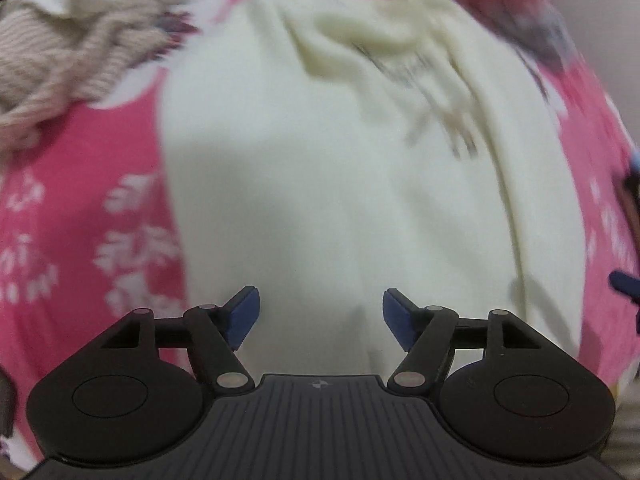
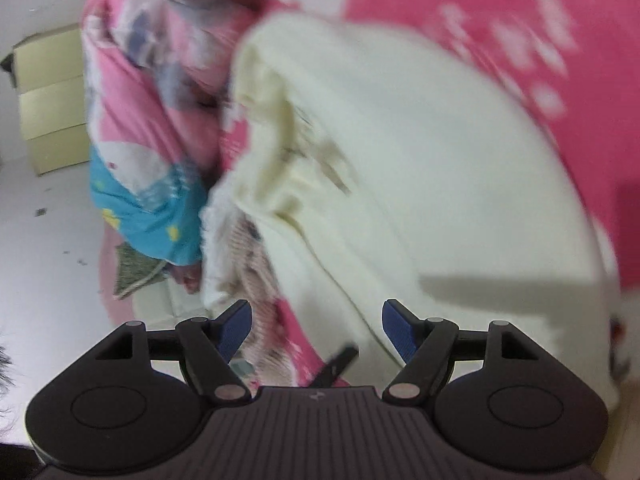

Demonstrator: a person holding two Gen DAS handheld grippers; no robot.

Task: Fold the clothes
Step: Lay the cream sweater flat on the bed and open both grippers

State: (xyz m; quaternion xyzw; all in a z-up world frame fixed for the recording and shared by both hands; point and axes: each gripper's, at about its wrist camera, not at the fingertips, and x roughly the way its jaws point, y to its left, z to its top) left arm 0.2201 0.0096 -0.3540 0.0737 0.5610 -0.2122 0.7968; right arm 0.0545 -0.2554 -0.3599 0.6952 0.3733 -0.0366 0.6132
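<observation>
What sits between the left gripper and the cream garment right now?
Nothing visible. The left gripper is open, with the cream garment spread directly ahead on the pink sheet. The beige sweater lies off to the side.

The cream-white knit garment [image 1: 340, 200] lay flat across the pink floral-print bedsheet [image 1: 80, 208], offering open, level passage over its smooth central area. Its far end was bunched into raised folds [image 1: 360, 40]. A heap of beige ribbed knitwear [image 1: 60, 60] occupied the sheet's far-left area, close beside the garment. In the right wrist view, a pile of pink and blue patterned bedding [image 2: 152, 128] obstructed the bed's edge beside the garment. Bare pink sheet [image 2: 520, 40] beyond stood unobstructed.
</observation>
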